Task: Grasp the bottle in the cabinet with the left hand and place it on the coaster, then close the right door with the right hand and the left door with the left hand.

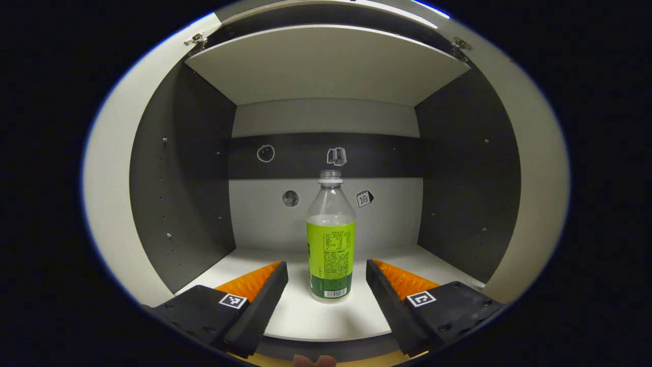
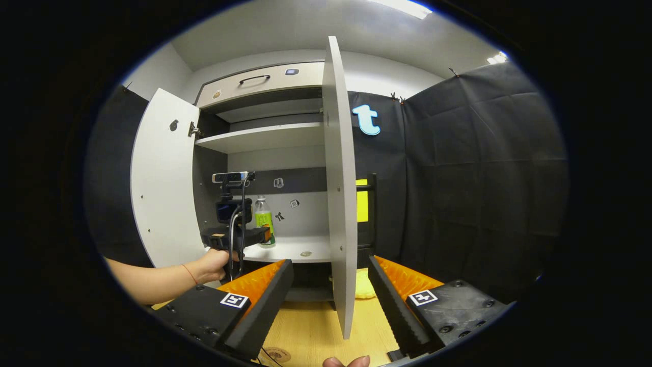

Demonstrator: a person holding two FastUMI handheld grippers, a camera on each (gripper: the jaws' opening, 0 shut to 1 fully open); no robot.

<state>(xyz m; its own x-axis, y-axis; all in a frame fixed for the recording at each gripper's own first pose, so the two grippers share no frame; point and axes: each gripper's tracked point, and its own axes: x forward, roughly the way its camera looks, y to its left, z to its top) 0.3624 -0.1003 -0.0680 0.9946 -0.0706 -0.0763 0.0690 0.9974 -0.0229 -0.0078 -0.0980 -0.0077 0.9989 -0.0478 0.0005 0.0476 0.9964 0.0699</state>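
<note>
A clear bottle [image 1: 331,239] with a green label and no cap stands upright on the cabinet's lower shelf [image 1: 305,318]. My left gripper [image 1: 326,270] is open, one finger on each side of the bottle's lower half and a little short of it, touching nothing. In the right gripper view the bottle [image 2: 264,219] shows inside the cabinet, with the left gripper [image 2: 239,237] held by a hand just before it. My right gripper [image 2: 330,267] is open and empty, back from the cabinet. Its jaws frame the edge of the open right door [image 2: 338,193]. The left door [image 2: 163,178] also stands open.
An upper shelf [image 1: 326,71] hangs above the bottle, with dark side walls close on both sides. A wooden tabletop [image 2: 316,326] lies below the cabinet, with a small round disc [image 2: 276,354] near its front edge. A yellow object [image 2: 364,285] sits under the cabinet.
</note>
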